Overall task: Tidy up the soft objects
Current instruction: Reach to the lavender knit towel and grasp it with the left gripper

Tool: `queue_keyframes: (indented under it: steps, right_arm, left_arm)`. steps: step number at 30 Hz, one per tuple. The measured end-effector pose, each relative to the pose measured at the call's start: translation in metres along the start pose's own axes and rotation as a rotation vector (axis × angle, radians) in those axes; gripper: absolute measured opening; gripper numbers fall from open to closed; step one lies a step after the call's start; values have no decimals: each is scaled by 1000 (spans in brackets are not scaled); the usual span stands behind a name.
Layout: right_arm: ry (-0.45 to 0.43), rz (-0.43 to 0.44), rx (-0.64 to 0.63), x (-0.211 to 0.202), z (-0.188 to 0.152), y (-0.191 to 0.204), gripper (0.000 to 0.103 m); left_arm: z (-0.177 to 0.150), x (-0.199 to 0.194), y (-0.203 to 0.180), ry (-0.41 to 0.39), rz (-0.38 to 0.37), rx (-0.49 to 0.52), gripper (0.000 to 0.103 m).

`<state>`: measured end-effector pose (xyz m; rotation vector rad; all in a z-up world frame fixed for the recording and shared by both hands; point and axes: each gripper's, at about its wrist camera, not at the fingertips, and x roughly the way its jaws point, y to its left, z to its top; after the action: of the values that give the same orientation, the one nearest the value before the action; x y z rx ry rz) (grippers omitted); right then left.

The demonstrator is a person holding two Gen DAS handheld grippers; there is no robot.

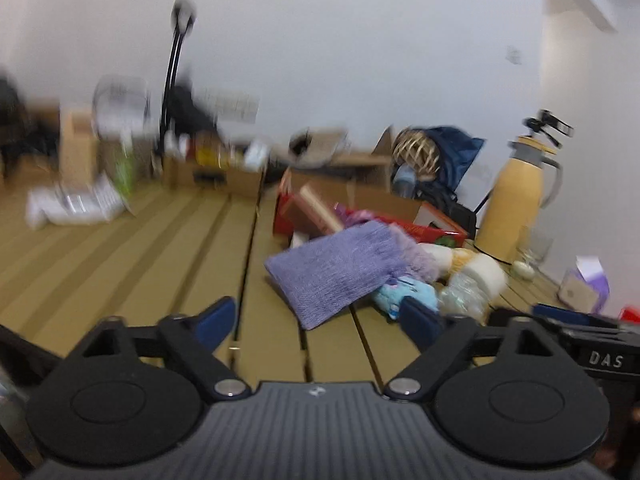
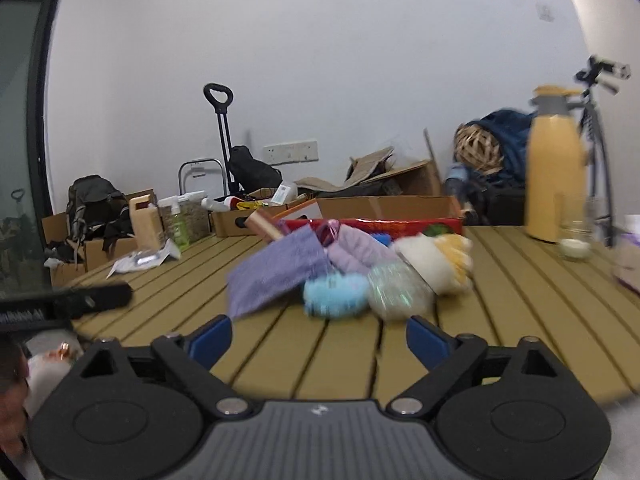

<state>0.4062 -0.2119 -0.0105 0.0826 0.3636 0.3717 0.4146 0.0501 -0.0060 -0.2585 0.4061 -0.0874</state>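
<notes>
left tool (image 1: 316,322): released, nothing between fingers | right tool (image 2: 319,338): released, nothing between fingers | soft pile on slatted desk (image 2: 520,280): purple knit cloth (image 2: 276,272) at 11 o'clock of right tool, blue plush (image 2: 334,294) just beside it, at 12.

A slatted tan table (image 2: 360,360) holds a soft pile (image 2: 348,276) mid-frame and a yellow jug (image 2: 554,176) at right.

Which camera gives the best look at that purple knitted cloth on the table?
The left wrist view: the purple knitted cloth lies large and fairly sharp, its weave visible. In the right wrist view, the same cloth is smaller and motion-blurred.
</notes>
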Motion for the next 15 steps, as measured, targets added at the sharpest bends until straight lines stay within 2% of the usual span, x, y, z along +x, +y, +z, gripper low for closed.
queue_keyframes:
  steps: [2, 4, 6, 8, 10, 12, 13, 14, 15]
  right_arm:
    - [15, 43, 16, 46, 21, -5, 89]
    - [38, 80, -4, 90, 38, -3, 85]
    - [66, 109, -36, 129, 50, 0, 79]
    - [87, 103, -46, 164, 59, 1, 66]
    - [107, 114, -30, 189, 62, -1, 62]
    - [132, 137, 27, 200, 59, -7, 44]
    - [150, 154, 50, 199, 58, -8, 27]
    - [153, 153, 58, 195, 57, -8, 14]
    - [147, 148, 59, 190, 55, -8, 8]
  left_arm:
    - [10, 41, 13, 78, 13, -94, 69]
    - [17, 72, 22, 117, 10, -170, 65]
    - [21, 92, 28, 110, -3, -203, 65]
    - [19, 104, 32, 126, -2, -253, 67]
    - [17, 115, 31, 158, -73, -304, 69]
    - [15, 118, 25, 143, -62, -260, 69]
    - [16, 119, 26, 142, -54, -251, 69]
    - [16, 120, 32, 148, -63, -271, 69]
    - [15, 120, 39, 156, -82, -306, 69]
